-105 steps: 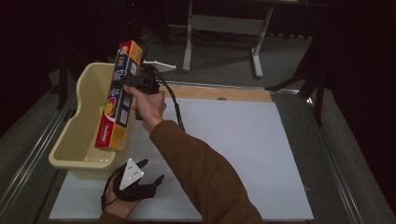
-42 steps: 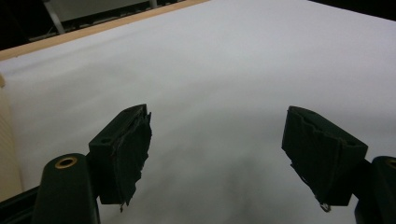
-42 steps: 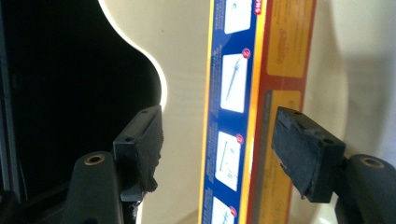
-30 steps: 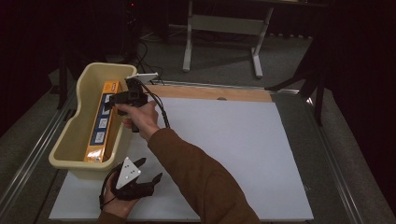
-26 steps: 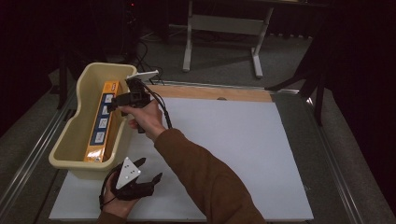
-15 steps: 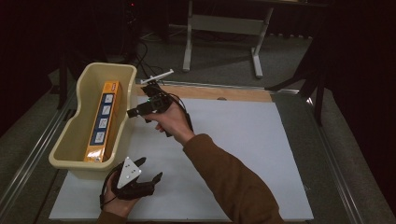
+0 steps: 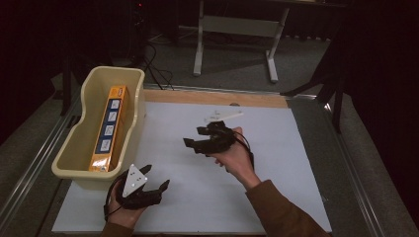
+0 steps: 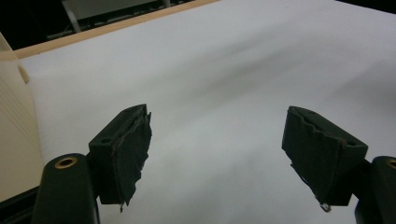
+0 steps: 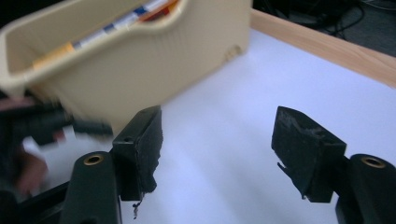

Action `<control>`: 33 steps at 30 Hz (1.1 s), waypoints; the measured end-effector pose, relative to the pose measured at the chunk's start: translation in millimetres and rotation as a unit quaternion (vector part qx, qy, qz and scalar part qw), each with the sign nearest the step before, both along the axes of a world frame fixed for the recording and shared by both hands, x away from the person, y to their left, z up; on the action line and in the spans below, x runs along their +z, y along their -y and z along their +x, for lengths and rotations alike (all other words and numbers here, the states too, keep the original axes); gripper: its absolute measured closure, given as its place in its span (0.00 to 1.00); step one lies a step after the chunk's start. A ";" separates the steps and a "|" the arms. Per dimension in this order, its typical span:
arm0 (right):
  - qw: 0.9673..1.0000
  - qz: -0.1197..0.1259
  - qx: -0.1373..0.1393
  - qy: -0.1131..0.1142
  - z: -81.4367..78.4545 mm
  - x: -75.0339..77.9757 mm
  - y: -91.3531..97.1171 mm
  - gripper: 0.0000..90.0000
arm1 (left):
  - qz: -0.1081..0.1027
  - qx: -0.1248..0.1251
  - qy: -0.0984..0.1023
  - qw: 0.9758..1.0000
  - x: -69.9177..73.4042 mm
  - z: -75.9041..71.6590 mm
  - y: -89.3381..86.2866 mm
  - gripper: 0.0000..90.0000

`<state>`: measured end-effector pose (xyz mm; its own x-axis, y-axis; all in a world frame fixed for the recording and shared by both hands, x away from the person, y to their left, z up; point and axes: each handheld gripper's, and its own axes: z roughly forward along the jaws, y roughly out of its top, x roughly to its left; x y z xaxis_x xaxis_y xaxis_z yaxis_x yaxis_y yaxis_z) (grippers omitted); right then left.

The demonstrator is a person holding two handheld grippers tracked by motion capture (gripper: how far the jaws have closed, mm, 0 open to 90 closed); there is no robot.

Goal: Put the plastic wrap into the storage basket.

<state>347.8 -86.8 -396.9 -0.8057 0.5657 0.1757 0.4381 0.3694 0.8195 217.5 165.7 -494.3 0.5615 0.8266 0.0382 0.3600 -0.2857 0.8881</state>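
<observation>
Recorded: right gripper (image 7: 193, 143), jaws apart, just opened wider, nothing between them, held above the white sheet-covered table (image 7: 276, 148); left gripper (image 7: 153, 190), jaws spread and empty, nearer the person; long orange cardboard box (image 7: 109, 127) laid flat inside the cream plastic tub (image 7: 136, 103) beyond its jaws.

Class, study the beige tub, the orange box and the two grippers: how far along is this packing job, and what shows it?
Done: the orange box lies flat inside the beige tub.

In hand: nothing. The right gripper is over the white mat, away from the tub, its jaws apart, having just been opening, with nothing between them. The left gripper is open and empty too.

Left: no other item lies on the mat, so probably little.
</observation>
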 end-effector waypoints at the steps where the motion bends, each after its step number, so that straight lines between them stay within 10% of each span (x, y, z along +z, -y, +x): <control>1: 1.000 -0.004 -0.002 0.001 -3.5 -2.8 9.0 0.36 | -0.001 0.001 0.000 1.000 0.2 0.0 0.0 0.26; 13: 0.996 -0.065 -0.032 0.050 -46.5 -44.4 98.6 0.30 | 0.001 0.006 -0.002 1.000 0.1 -1.4 -2.0 0.26; 33: 0.988 -0.014 -0.136 0.078 -93.7 -94.2 189.2 0.28 | 0.010 0.014 -0.007 1.000 -2.1 -2.3 -1.5 0.26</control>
